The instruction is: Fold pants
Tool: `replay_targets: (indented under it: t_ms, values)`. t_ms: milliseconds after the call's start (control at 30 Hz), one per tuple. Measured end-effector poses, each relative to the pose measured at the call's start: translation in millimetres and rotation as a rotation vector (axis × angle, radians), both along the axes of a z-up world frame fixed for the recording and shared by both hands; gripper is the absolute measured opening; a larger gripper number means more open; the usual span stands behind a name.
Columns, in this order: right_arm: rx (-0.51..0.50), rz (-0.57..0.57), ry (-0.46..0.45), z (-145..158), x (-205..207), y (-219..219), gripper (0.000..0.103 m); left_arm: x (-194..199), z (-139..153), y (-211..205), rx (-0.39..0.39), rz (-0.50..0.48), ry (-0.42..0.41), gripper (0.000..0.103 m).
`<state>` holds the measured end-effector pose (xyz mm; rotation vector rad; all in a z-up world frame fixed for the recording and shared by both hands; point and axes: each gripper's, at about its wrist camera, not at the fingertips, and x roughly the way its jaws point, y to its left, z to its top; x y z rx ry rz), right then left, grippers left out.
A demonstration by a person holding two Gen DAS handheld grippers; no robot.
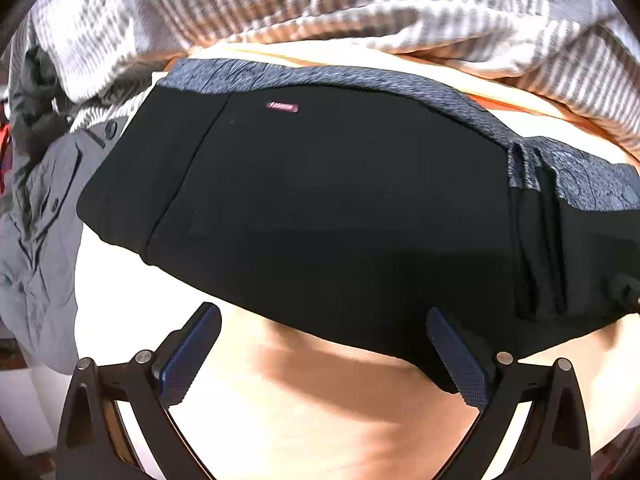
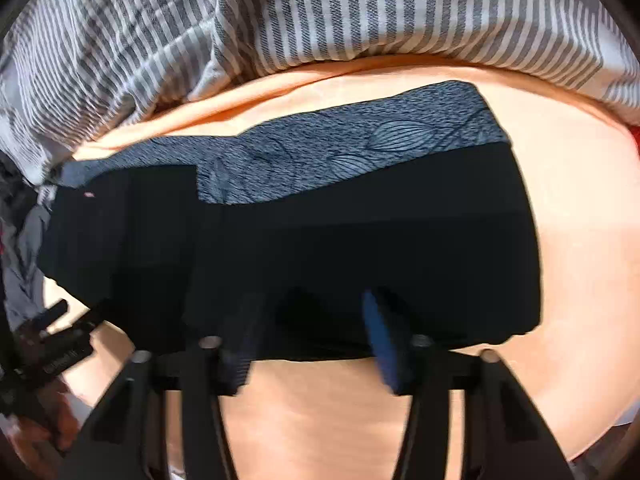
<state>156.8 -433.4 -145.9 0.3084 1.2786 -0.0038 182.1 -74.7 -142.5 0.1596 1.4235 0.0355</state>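
The black pants (image 1: 320, 200) lie folded in a wide band on the orange sheet (image 1: 320, 400), with a grey patterned waistband (image 1: 320, 76) along the far edge and a small red label (image 1: 283, 107). My left gripper (image 1: 324, 344) is open and empty, its fingertips at the pants' near edge. In the right wrist view the same pants (image 2: 360, 248) lie across the middle, waistband (image 2: 340, 152) at the back. My right gripper (image 2: 312, 320) is open, its blue pads (image 2: 380, 340) at the near edge of the fabric. The left gripper (image 2: 60, 340) shows at the left.
A grey-and-white striped blanket (image 1: 320, 8) is bunched along the back, also in the right wrist view (image 2: 360, 12). A grey garment (image 1: 44, 208) lies heaped at the left. The orange sheet (image 2: 580, 240) extends to the right and front.
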Motion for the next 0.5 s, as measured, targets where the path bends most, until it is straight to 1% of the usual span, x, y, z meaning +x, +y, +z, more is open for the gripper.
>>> replay_targets:
  t_ms: [133,233,367,500]
  values:
    - [0.031,-0.01,-0.013,2.2,-1.5,1.3,0.063,-4.1,1.6,-14.3,0.019,-0.015,0.005,0.103]
    - [0.076,0.0,-0.027,3.1,-9.5,-5.2,0.066,-8.6,6.0,-27.1,0.048,-0.029,-0.005,0.103]
    - [0.138,0.017,-0.038,8.4,-17.1,-18.8,0.067,-13.5,10.0,-48.6,0.065,-0.052,-0.004,0.103]
    - [0.149,0.016,-0.041,14.4,-23.2,-35.4,0.07,-15.6,11.9,-65.9,0.073,-0.043,0.001,0.103]
